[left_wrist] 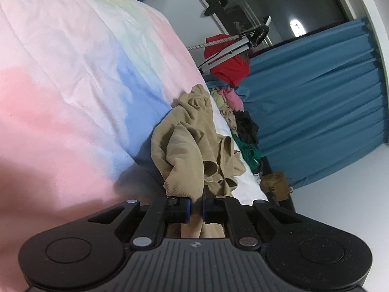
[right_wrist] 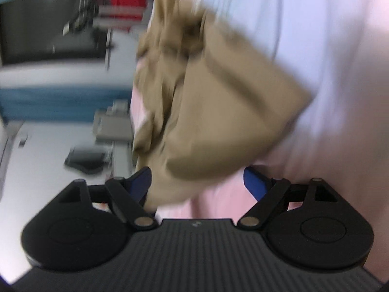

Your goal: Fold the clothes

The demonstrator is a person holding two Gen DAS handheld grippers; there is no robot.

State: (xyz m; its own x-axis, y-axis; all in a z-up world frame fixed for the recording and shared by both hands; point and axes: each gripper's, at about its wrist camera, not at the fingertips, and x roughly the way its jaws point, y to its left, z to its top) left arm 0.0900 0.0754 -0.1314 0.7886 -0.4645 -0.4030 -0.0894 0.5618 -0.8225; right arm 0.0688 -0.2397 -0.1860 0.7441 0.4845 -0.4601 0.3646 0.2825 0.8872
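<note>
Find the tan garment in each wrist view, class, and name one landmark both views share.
Left wrist: tan garment lower centre, pinched by the left gripper.
Right wrist: tan garment centre, blurred, ahead of the open right gripper.
Shared landmark: pastel blanket.

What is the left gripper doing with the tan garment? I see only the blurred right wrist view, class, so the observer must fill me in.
Observer: The left gripper has its jaws shut on the tan garment, with cloth pinched between them.
Operator: My right gripper has its jaws wide open near that cloth. Is there more laundry?
Observer: Yes, a pile of mixed clothes lies at the bed's far edge, beyond the garment.
Operator: What does the garment rest on?
Observer: A pastel quilt in pink, blue and white, sharp in the left view.
</note>
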